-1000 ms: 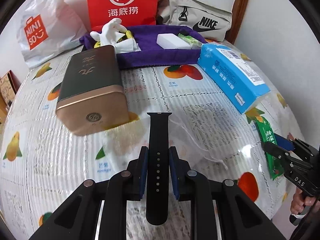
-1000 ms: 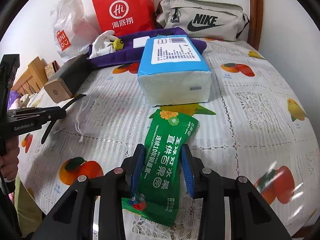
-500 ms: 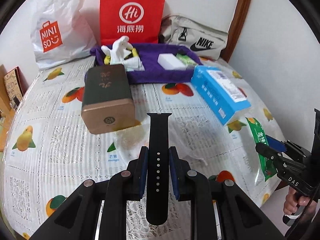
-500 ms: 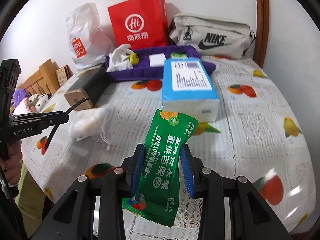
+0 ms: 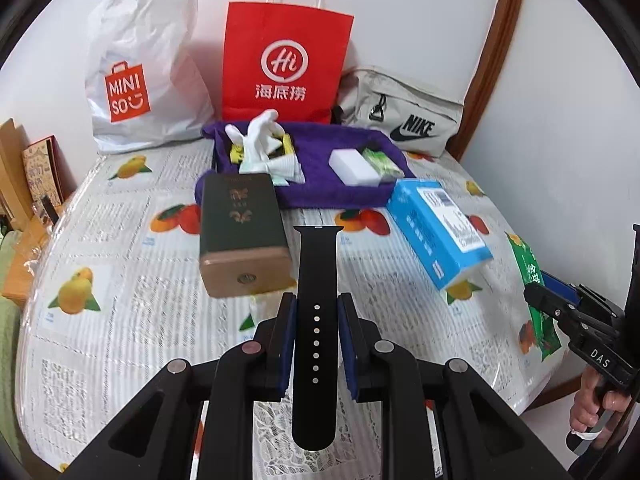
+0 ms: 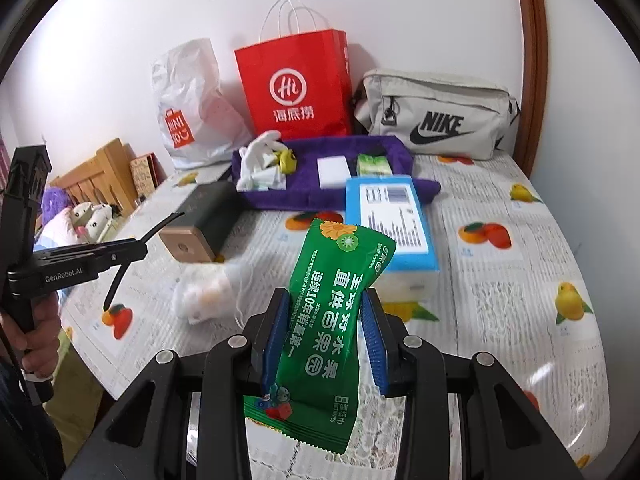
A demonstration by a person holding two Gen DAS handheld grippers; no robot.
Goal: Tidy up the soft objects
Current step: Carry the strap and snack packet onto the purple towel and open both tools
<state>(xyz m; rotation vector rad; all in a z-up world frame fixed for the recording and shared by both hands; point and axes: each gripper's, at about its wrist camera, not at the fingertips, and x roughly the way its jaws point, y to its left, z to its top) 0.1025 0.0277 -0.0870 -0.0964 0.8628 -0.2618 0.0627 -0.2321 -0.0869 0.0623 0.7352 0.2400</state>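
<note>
My left gripper (image 5: pixel 316 312) is shut on a black watch strap (image 5: pixel 317 280) and holds it above the table. My right gripper (image 6: pixel 326 316) is shut on a green wet-wipes packet (image 6: pixel 332 312), also lifted; the packet also shows in the left wrist view (image 5: pixel 532 276). A purple towel (image 5: pixel 320 168) lies at the back with a white glove (image 5: pixel 260 140), a white sponge block (image 5: pixel 354 166) and a small green packet (image 5: pixel 382 160) on it. A small white mesh pouch (image 6: pixel 208 292) lies on the tablecloth in front of the left gripper (image 6: pixel 132 248).
A dark tin box with a gold end (image 5: pixel 240 224) and a blue tissue pack (image 5: pixel 436 232) lie mid-table. A red paper bag (image 5: pixel 284 64), a white Miniso bag (image 5: pixel 140 68) and a beige Nike pouch (image 5: pixel 400 112) stand along the wall. Plush toys (image 6: pixel 86 216) sit beyond the left edge.
Both grippers have pulled back and risen from the table with the strap and the packet still held. The table items look smaller and farther. The mesh pouch now lies uncovered.
</note>
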